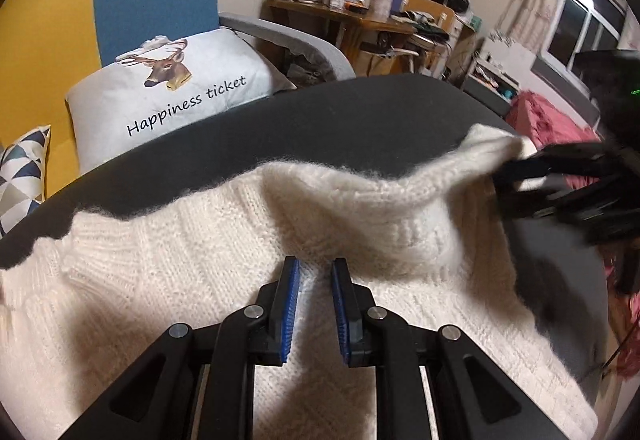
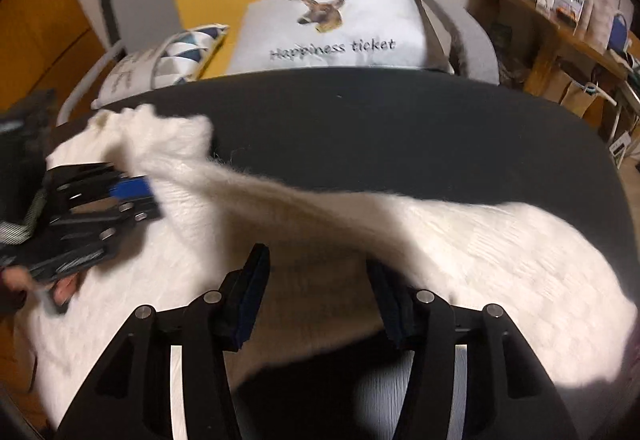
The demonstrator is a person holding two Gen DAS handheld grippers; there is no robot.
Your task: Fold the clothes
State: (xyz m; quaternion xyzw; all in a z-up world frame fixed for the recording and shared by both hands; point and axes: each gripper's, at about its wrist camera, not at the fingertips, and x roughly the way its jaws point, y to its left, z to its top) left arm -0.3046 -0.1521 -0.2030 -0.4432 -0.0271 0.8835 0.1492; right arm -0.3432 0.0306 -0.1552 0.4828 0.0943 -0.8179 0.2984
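A cream knitted sweater lies spread on a dark round table. My left gripper points down onto it, its blue pads close together with a pinch of white knit between them. A raised fold of the sweater runs across to my right gripper. That gripper's fingers stand wide apart, with the fold draped over the right fingertip and knit lying in the gap, not pressed. In the left wrist view, the right gripper sits at the table's right edge under the lifted sweater corner. The left gripper shows blurred at the left of the right wrist view.
Behind the table stands a grey sofa with a deer cushion and a triangle-patterned cushion. A cluttered wooden desk is at the back right. A red cloth lies beyond the table's right edge. A person's fingers hold the left gripper.
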